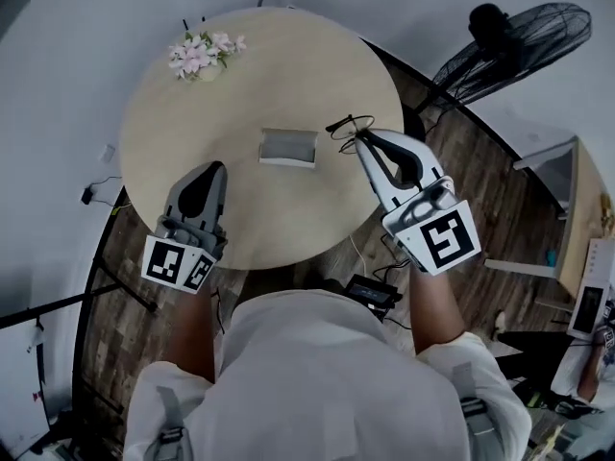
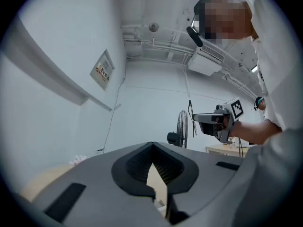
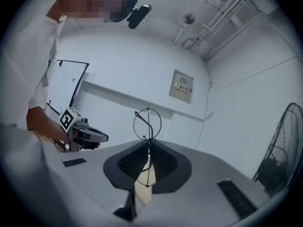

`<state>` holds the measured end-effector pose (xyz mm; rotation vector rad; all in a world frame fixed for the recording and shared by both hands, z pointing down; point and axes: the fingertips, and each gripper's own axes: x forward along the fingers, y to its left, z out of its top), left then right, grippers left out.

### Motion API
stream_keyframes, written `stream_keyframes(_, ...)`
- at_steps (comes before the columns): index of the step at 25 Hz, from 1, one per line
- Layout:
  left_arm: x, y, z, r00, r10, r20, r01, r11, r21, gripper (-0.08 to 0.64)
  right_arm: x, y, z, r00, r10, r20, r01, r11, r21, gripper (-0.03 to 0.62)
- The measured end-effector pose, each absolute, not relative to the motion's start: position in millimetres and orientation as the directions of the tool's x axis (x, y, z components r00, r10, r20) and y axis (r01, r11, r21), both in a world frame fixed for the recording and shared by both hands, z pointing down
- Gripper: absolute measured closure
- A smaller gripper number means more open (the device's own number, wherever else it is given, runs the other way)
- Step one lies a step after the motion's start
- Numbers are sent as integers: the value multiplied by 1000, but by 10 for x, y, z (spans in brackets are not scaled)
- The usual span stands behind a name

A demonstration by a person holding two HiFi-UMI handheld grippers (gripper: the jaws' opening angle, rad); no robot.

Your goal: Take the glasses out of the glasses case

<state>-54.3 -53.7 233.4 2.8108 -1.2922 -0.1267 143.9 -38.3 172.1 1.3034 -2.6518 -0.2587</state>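
Your right gripper [image 3: 148, 144] is clamped on the wire-frame glasses [image 3: 147, 123], which are out and beside the grey glasses case [image 1: 288, 148] on the round table [image 1: 163, 142]; your left gripper [image 1: 217, 173] is closed on nothing, so removal looks done, though I can't tell if the case lid is open.

Our left arm [image 1: 195, 320] reaches forward. It holds the left hand-held gripper [image 1: 218, 169] over the near left edge of the counter [image 1: 288, 75]. This gripper points away from us, and its jaws are pressed together with nothing between them.

Our right arm [image 1: 434, 301] reaches forward too. It holds the right hand-held gripper [image 1: 361, 138] over the right side of the counter, pointing toward the counter's middle. Its jaws are closed tight on the thin wire glasses [image 1: 347, 126].
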Motion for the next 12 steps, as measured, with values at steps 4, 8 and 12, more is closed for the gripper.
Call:
stream_keyframes(4,-288,0,2048,650,-755,-86,-754,-655,47,546,1968,293,1473,-578,-813,-62,-807,560,187,561)
stream_keyframes(8,-106,573,1853,650,-753,-108,-754,-656,31,548,2514,955,1388,-526,-833,-173,-850,511,124,561)
stream_keyframes(12,-34,1014,1773,633,-766,-112,-768,-639,27,548,2828,1451,1431,-480,-848,-226,-874,485,39,561)
